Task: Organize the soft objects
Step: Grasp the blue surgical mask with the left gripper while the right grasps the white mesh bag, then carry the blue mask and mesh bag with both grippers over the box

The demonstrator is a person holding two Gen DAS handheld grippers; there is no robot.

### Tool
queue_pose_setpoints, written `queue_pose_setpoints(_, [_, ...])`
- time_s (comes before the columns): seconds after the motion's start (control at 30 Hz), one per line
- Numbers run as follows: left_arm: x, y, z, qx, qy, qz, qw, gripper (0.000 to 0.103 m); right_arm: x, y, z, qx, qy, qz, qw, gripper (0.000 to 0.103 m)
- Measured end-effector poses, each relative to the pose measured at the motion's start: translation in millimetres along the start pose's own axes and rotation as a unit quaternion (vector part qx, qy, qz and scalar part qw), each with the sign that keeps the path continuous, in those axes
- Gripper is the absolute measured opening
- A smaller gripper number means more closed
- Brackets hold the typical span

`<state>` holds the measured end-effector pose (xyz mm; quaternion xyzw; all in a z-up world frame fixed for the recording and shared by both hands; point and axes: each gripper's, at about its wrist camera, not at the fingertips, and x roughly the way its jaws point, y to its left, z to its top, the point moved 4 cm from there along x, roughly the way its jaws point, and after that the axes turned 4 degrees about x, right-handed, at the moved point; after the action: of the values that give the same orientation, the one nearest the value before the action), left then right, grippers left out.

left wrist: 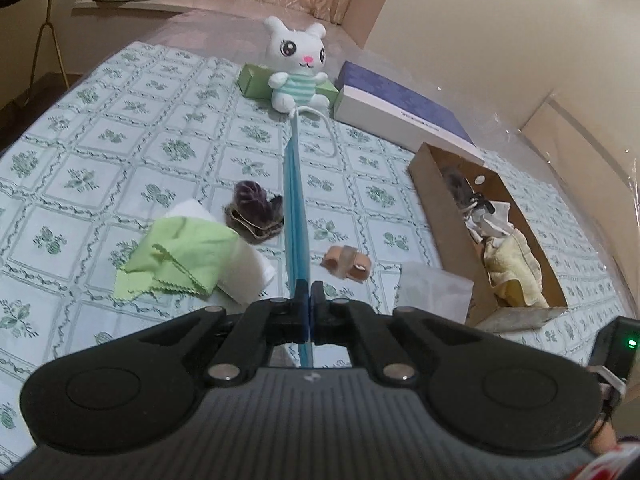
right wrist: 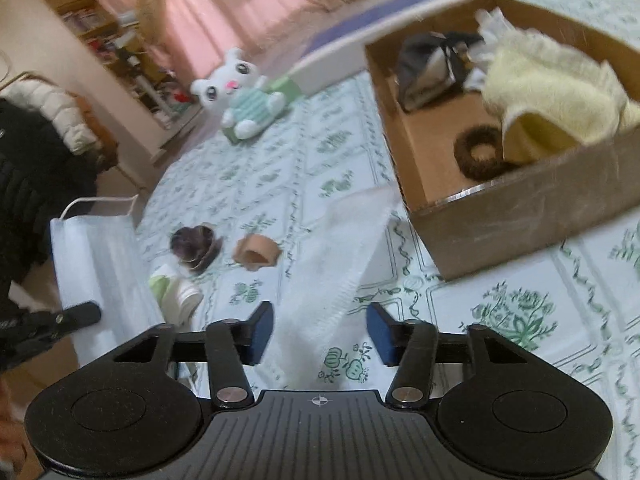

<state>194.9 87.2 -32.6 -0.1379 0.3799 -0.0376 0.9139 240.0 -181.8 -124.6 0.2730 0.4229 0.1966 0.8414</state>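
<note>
In the left wrist view my left gripper [left wrist: 311, 292] is shut on a blue face mask [left wrist: 294, 208], which is seen edge-on and stretches away over the tablecloth. The right wrist view shows the same mask [right wrist: 96, 264] hanging at the left. My right gripper [right wrist: 320, 332] stands open, low over a white gauzy cloth [right wrist: 336, 264] that lies between its fingers with the pads apart from it. The cardboard box [right wrist: 520, 216] just beyond holds a yellow towel [right wrist: 552, 92], a dark cloth and a brown scrunchie [right wrist: 476, 156]. That box [left wrist: 516, 318] is at the right in the left view.
A white bunny plush [left wrist: 298, 64] sits at the back against a green box [left wrist: 252, 80], beside a purple-topped box [left wrist: 400, 112]. A green cloth [left wrist: 180, 256] over a white roll, a dark purple scrunchie [left wrist: 256, 208] and a peach band [left wrist: 346, 266] lie on the patterned cloth.
</note>
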Motion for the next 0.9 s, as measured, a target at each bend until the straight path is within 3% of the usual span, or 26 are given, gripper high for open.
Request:
queue_pose_setpoints(0.2, [9.2,-8.6,-2.9,0.005,0.012,-0.010,0.9999,0.000,3.0,4.5,0.7,-0.024,-0.005,0.004,1.000,0.002])
queue_pose_setpoints(0.33, [12.8,-16.7,-0.6,0.013,0.015,-0.017,0.9997,0.000,-13.4,19.0,2.5,-0.094,-0.027,-0.003,0.995,0.001])
queue_pose_setpoints(0.5, [13.6,-32.6,7.4,0.029,0.011,-0.030,0.9991,0.000,-46.0,37.8,14.3,-0.146,-0.057,0.018,0.988,0.001])
queue_pose_setpoints(0.67, [12.4,-56.8,22.0,0.050,-0.001,-0.056,0.9972,0.000,-73.2,41.9,38.7,-0.146,-0.084,0.030,0.985,0.001])
queue_pose_setpoints(0.9, [17.4,-107.7,49.9,0.084,-0.019,-0.103,0.9909,0.000,-103.9,21.0,85.5,-0.120,-0.119,0.013,0.985,0.001])
